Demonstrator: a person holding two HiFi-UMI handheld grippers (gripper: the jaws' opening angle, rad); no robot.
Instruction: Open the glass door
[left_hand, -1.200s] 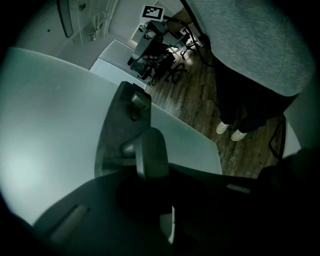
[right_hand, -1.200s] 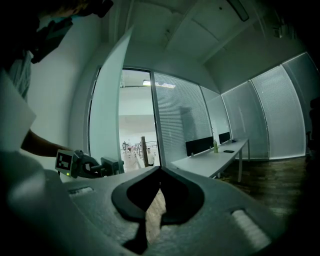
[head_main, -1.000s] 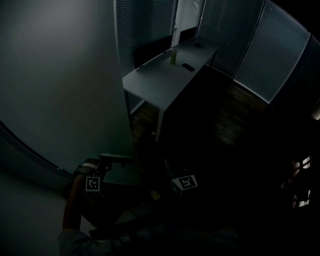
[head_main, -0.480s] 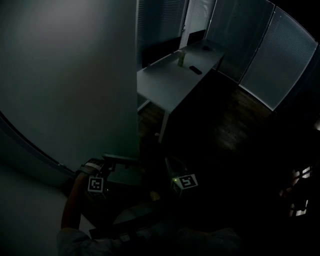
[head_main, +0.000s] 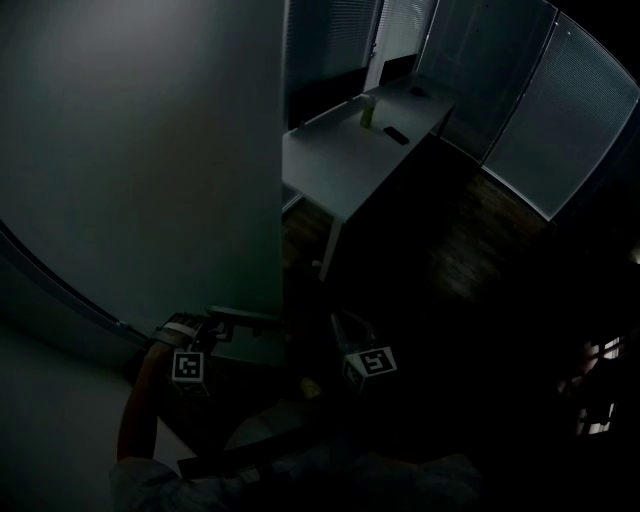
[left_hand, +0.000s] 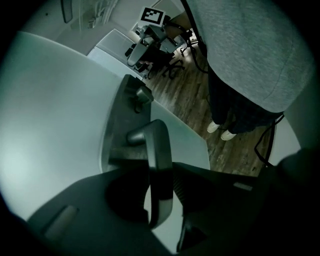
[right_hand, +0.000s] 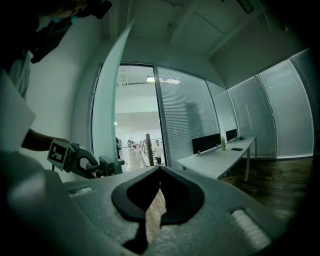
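At the free edge of the swung-open glass door (head_main: 150, 160), the left gripper (left_hand: 165, 200) has its jaws apart, just been opening, with the lever handle (left_hand: 160, 150) unclamped between them. The right gripper (right_hand: 159, 172) nearby has its jaws together on nothing.

Long desk (head_main: 335, 165) w/ green bottle (head_main: 368, 111), window blinds (head_main: 565, 110)

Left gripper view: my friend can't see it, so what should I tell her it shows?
A grey door handle stands between the left gripper's jaws, which have just been opening. It sits on a pale glass door; past the door's edge are a wooden floor and a person in a grey top and white shoes.
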